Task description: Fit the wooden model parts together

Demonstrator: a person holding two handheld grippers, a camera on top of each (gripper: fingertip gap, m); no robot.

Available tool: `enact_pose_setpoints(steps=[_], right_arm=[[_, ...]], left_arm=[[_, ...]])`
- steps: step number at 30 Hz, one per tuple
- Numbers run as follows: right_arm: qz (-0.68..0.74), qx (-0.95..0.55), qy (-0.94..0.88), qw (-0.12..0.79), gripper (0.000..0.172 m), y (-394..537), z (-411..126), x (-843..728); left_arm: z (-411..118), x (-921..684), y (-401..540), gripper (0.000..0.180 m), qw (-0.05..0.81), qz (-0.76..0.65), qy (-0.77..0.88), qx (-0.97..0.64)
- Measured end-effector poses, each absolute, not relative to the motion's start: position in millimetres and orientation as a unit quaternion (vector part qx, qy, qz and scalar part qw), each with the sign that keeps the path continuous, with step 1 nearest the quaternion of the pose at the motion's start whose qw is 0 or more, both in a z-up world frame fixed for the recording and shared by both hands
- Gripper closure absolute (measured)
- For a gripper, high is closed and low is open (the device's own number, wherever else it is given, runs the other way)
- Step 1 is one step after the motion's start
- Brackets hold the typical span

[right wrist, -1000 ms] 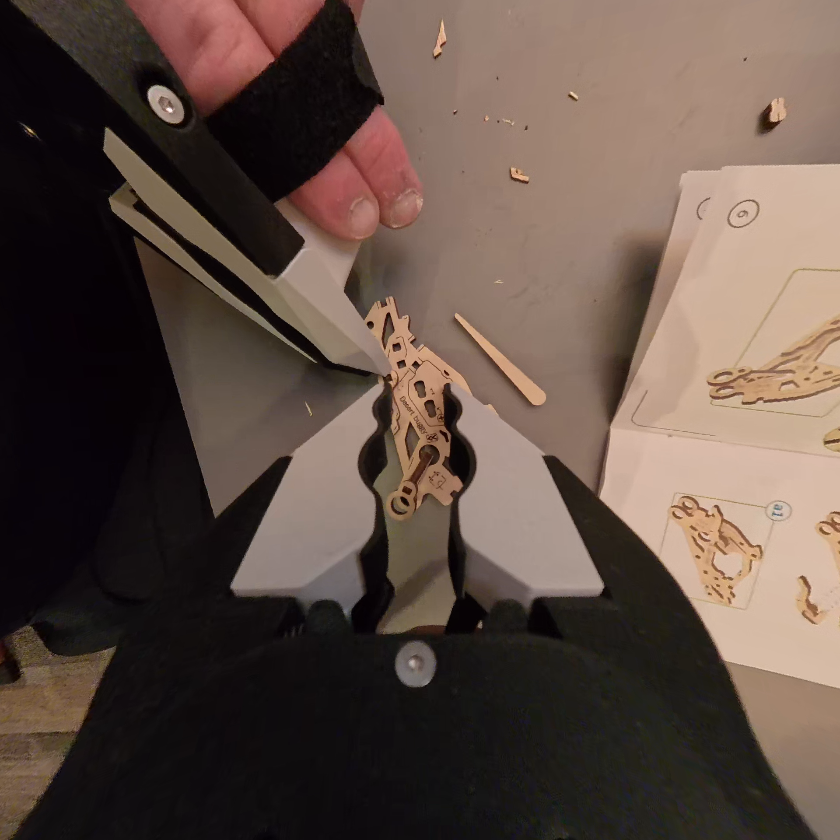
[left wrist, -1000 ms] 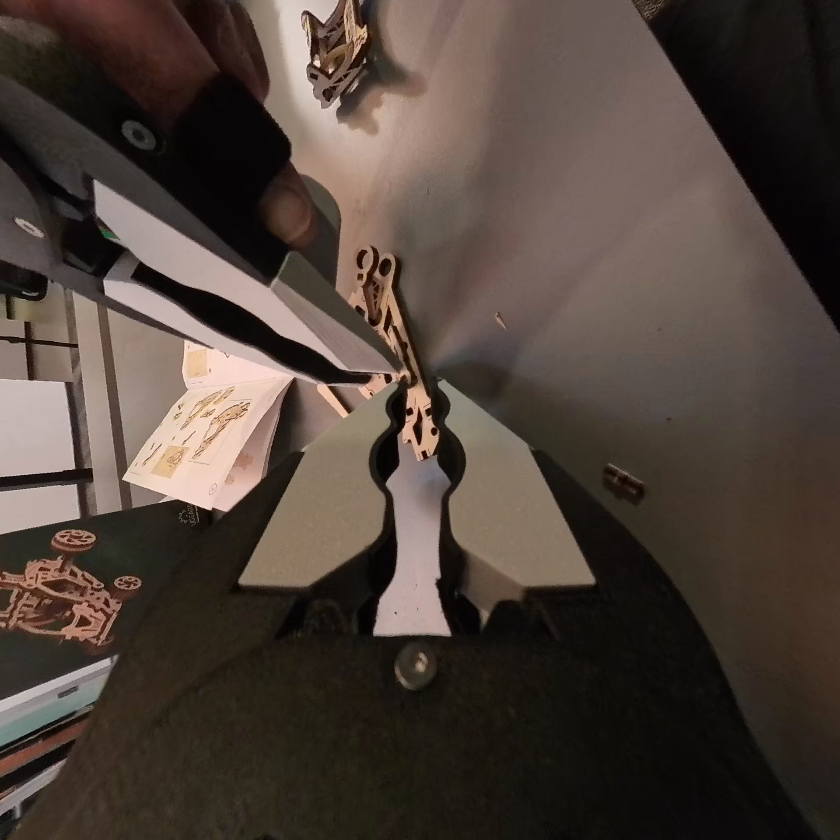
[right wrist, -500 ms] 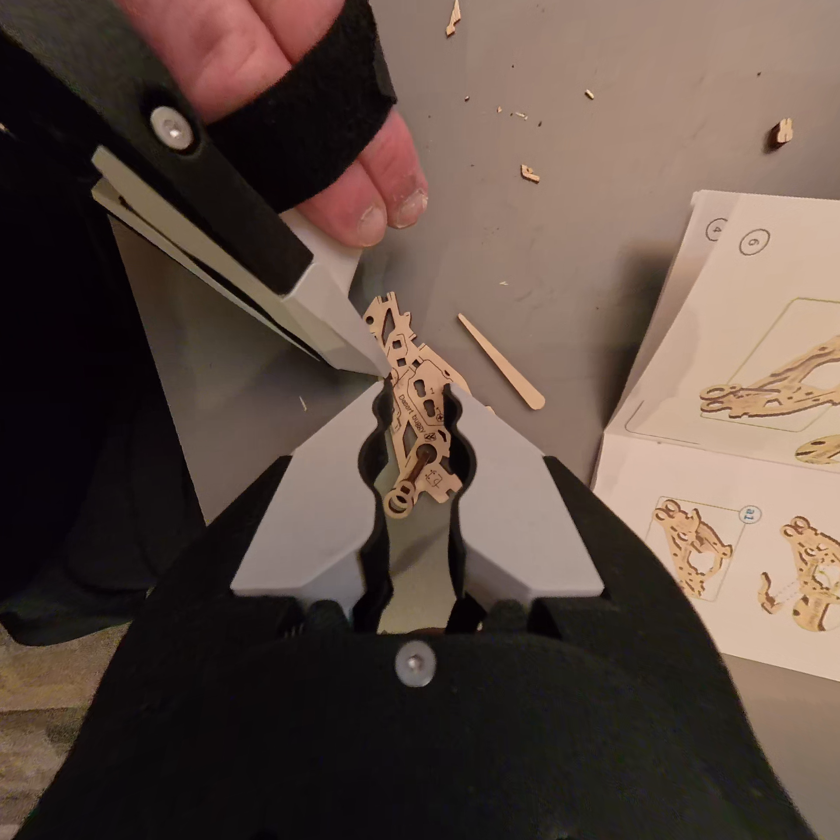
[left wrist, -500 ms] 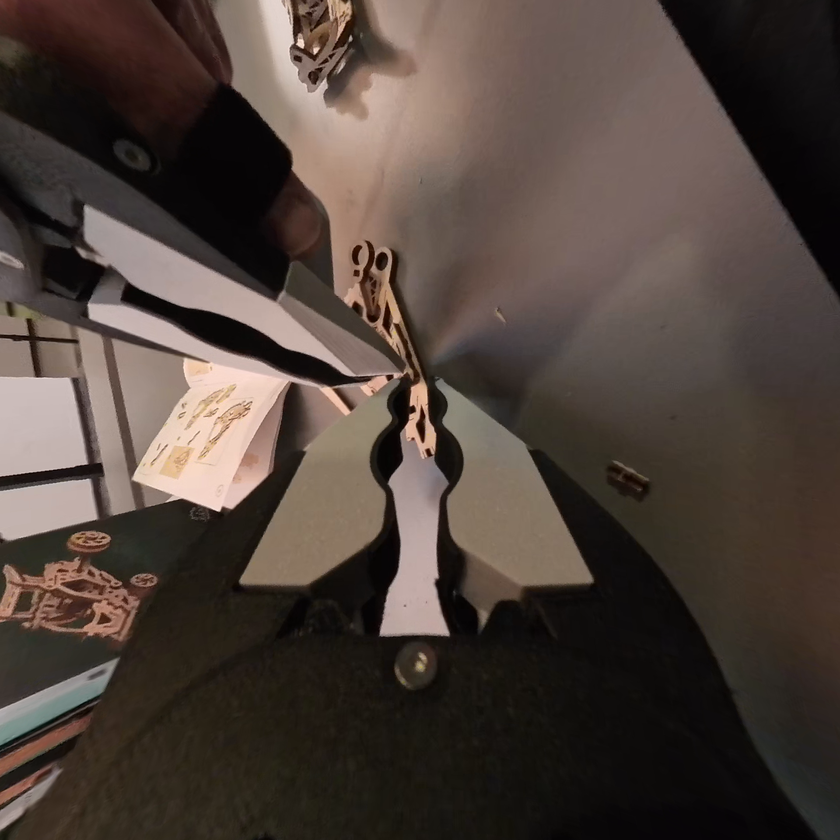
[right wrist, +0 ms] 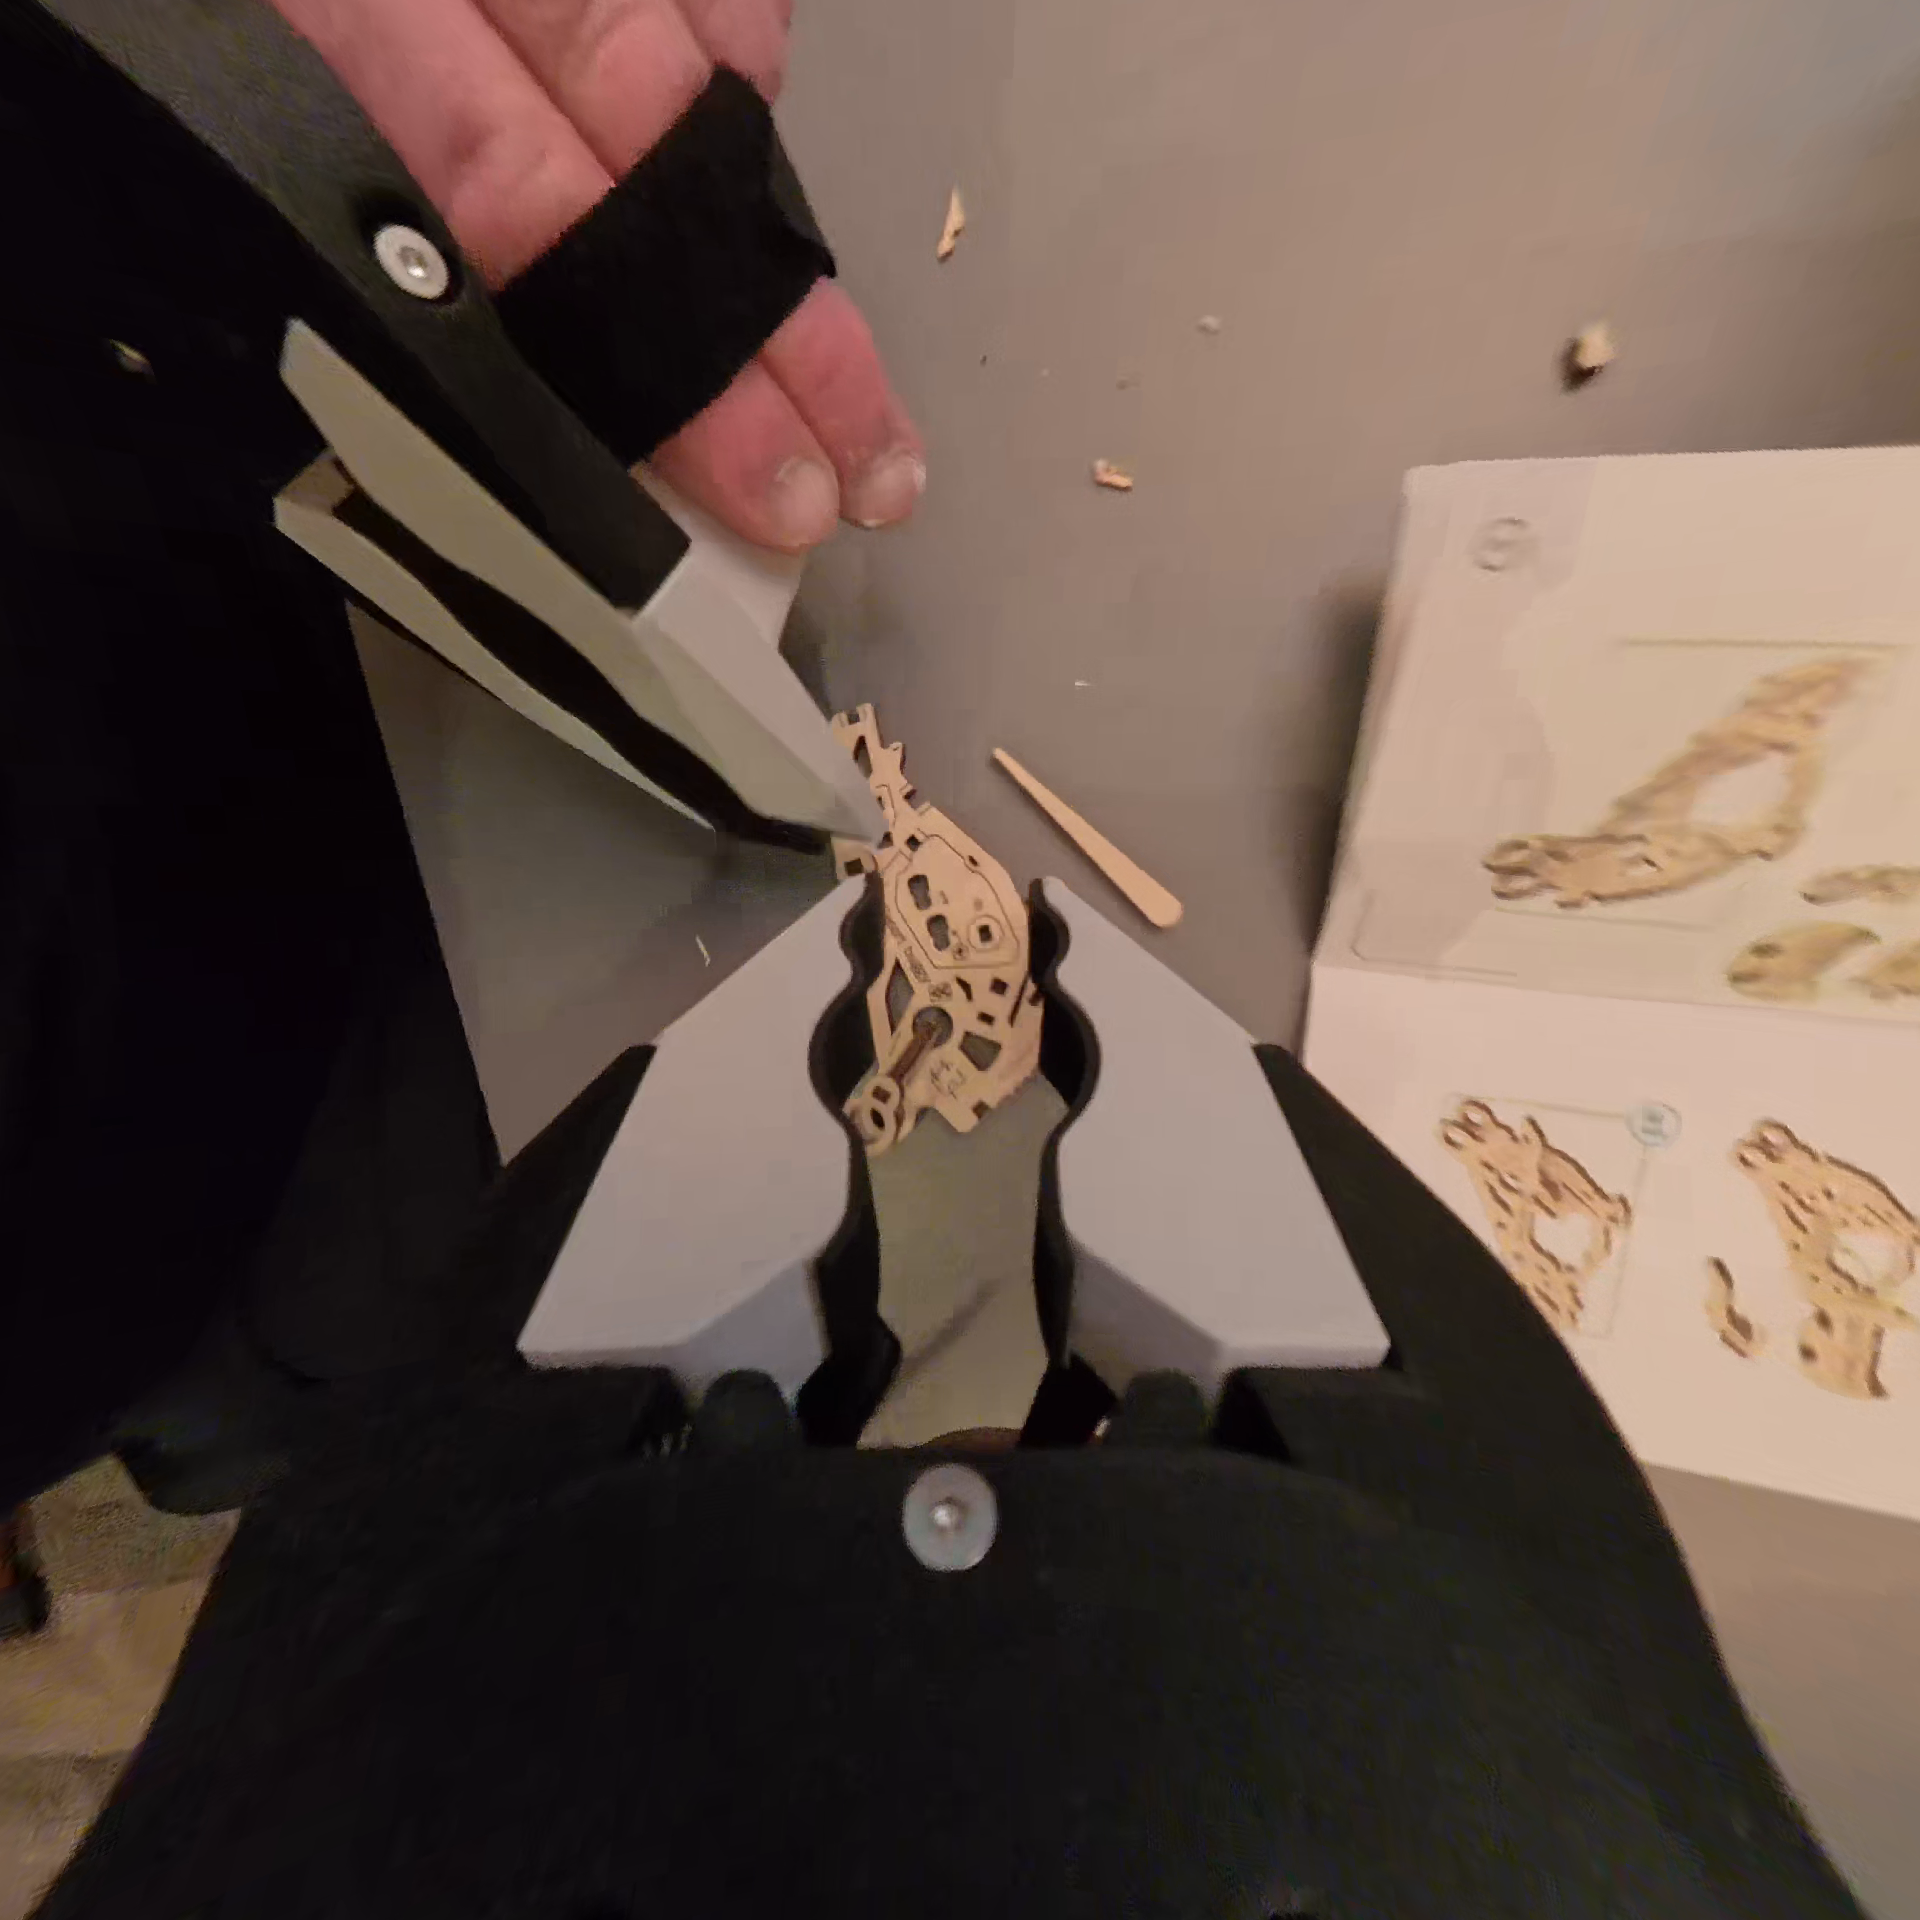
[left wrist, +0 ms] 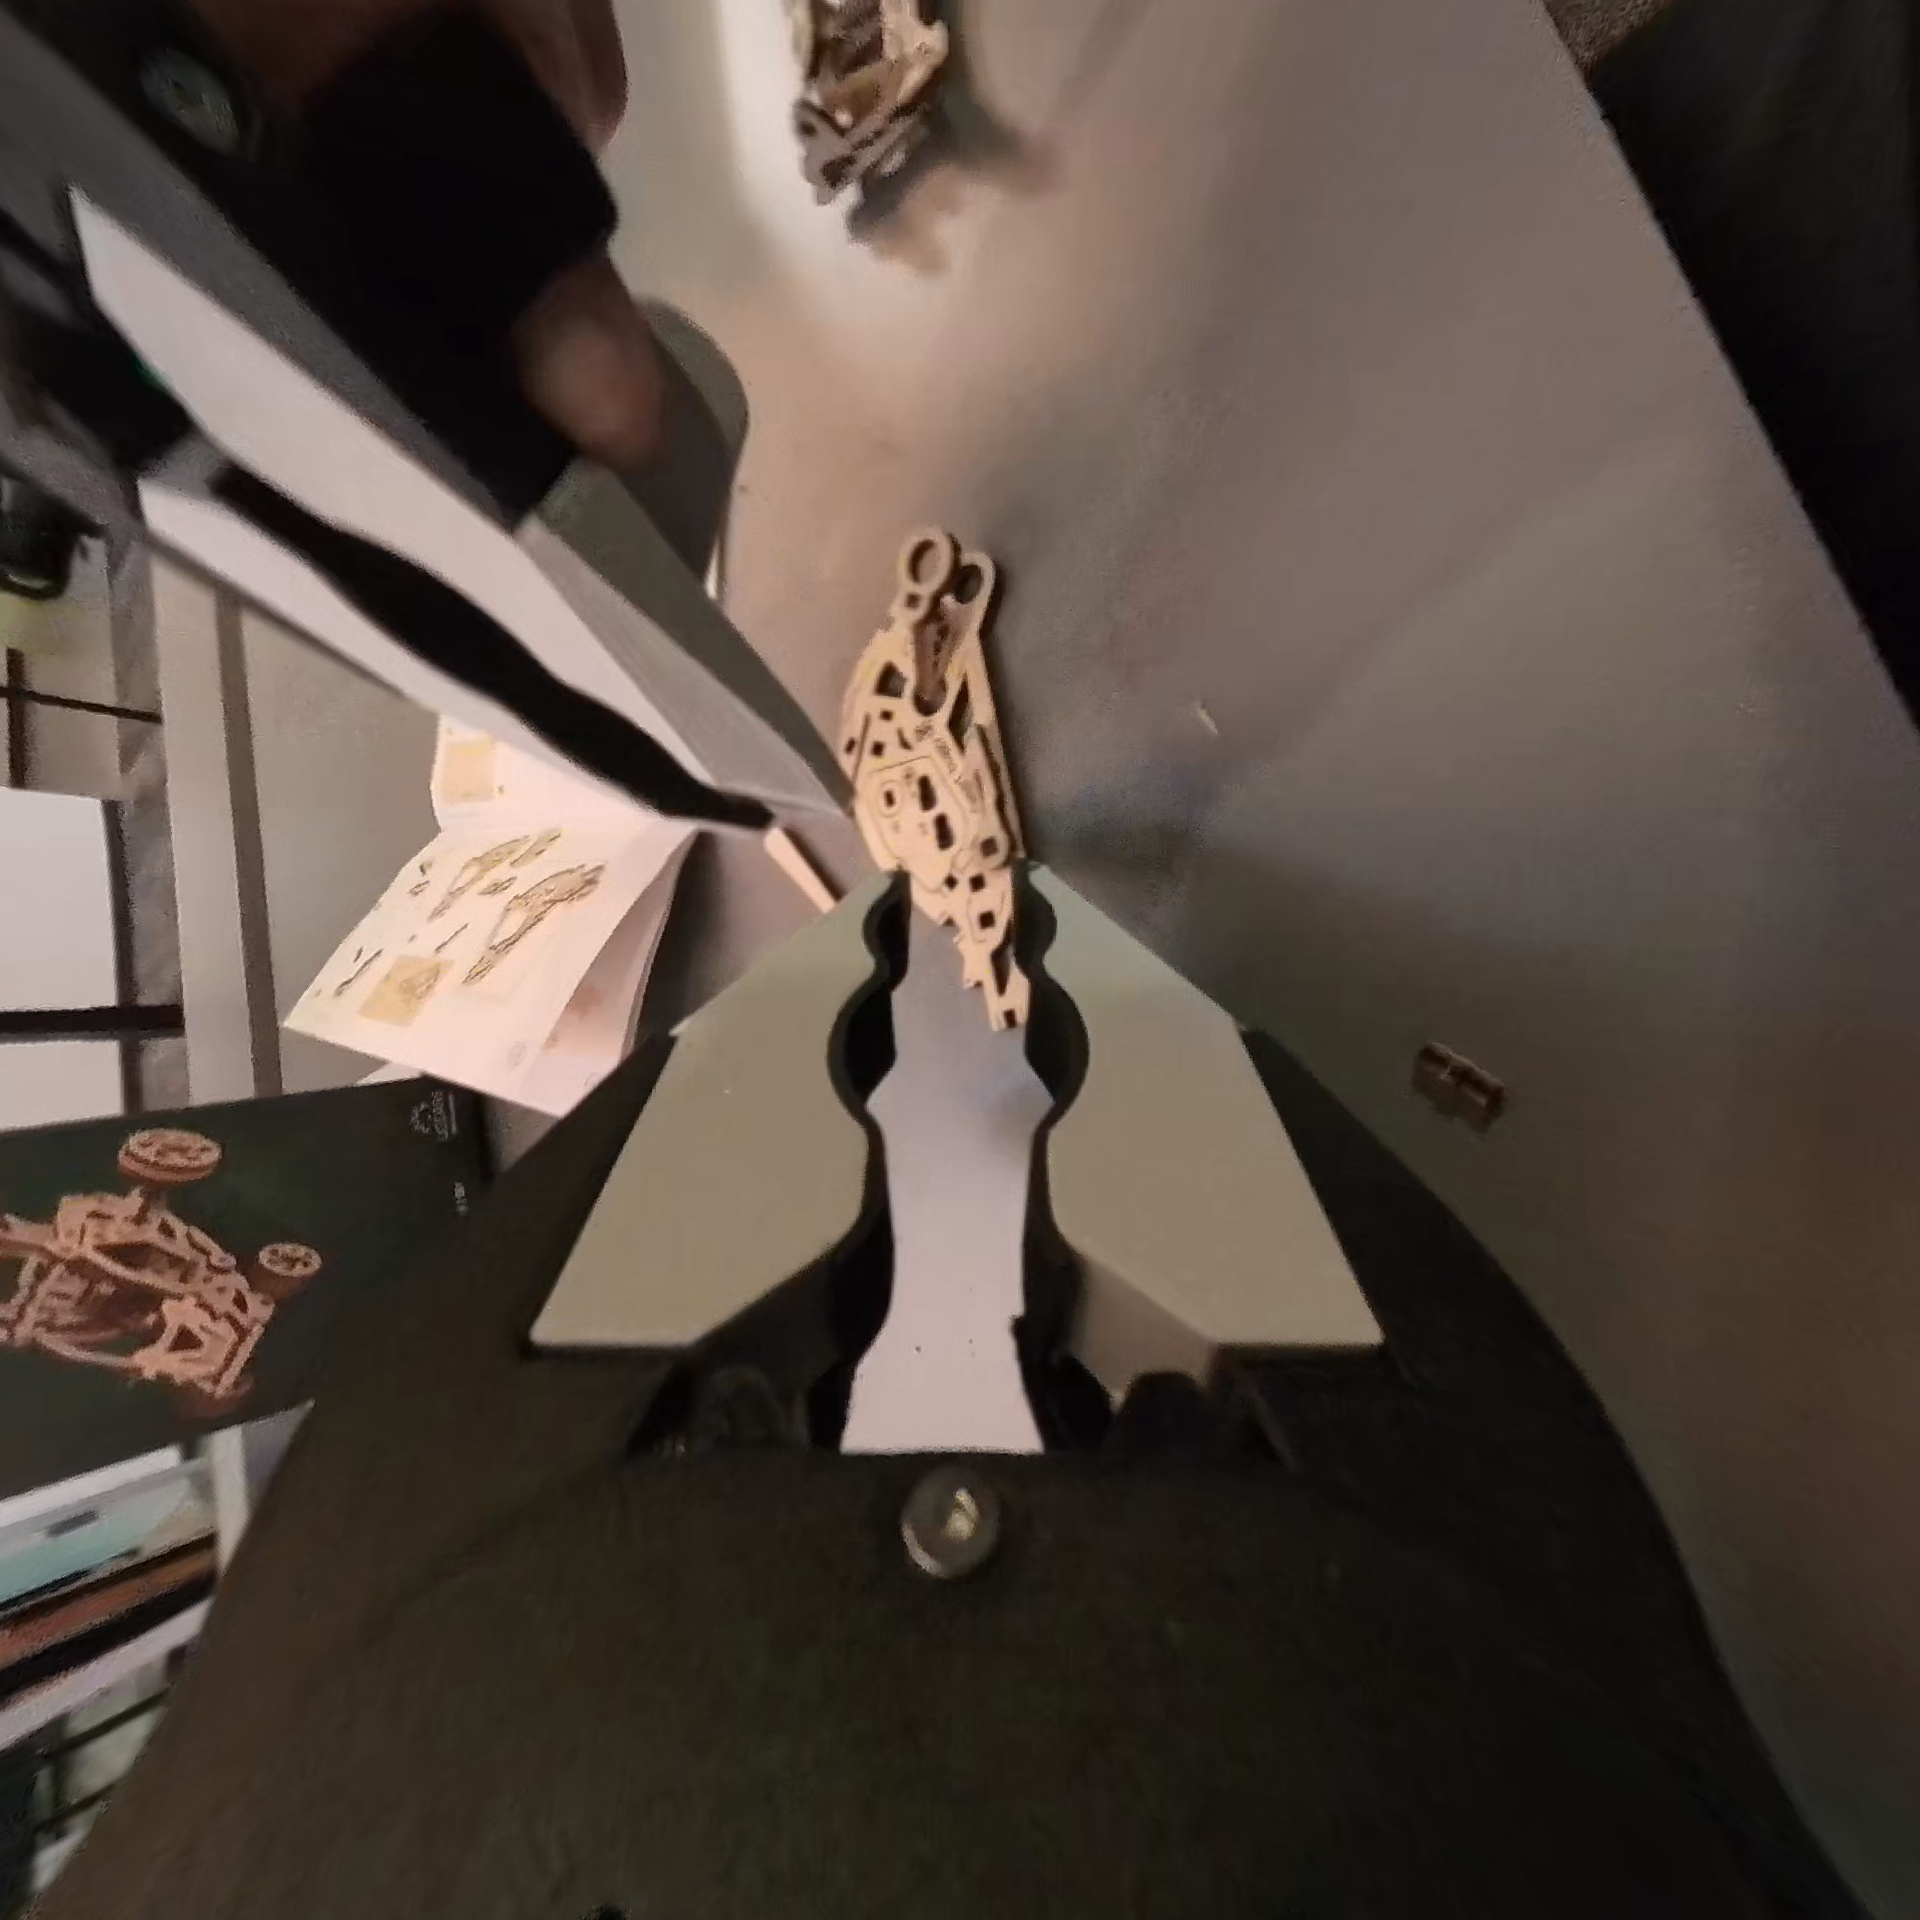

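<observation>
A flat, pale wooden model part with cut-out slots sits between my right gripper's fingers. Its face is toward the camera and its ring end lies deep in the jaws. The right gripper is shut on its edges. My left gripper is open. The part's notched end stands between its fingers and leans on the right finger, with a clear gap on the left side. In the right wrist view the left gripper reaches in from the upper left to the part's narrow end. In the left wrist view the right gripper comes in likewise.
An open instruction booklet lies at the right on the grey table and also shows in the left wrist view. A wooden stick and wood chips lie beyond the jaws. A built wooden piece and a dark box are nearby.
My left jaws have opened off the part, which they gripped edge-on before. The part now shows its face in the left wrist view. The right jaws stand slightly wider, still on the part.
</observation>
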State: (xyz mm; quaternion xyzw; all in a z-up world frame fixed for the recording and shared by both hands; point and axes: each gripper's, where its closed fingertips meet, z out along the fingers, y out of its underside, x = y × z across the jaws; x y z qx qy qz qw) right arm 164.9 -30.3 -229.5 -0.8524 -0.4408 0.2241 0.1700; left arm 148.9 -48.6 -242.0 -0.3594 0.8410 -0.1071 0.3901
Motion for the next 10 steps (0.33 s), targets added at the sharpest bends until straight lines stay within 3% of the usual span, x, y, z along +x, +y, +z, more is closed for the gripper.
enact_pose_setpoints(steps=[10], right_arm=[[0.198,-0.865,-0.379,0.263,0.145,-37.7,-178.0,206.0]], left_arm=[[-238.3,132.8,-37.3,0.151,0.365,-0.162,0.790,-0.466]])
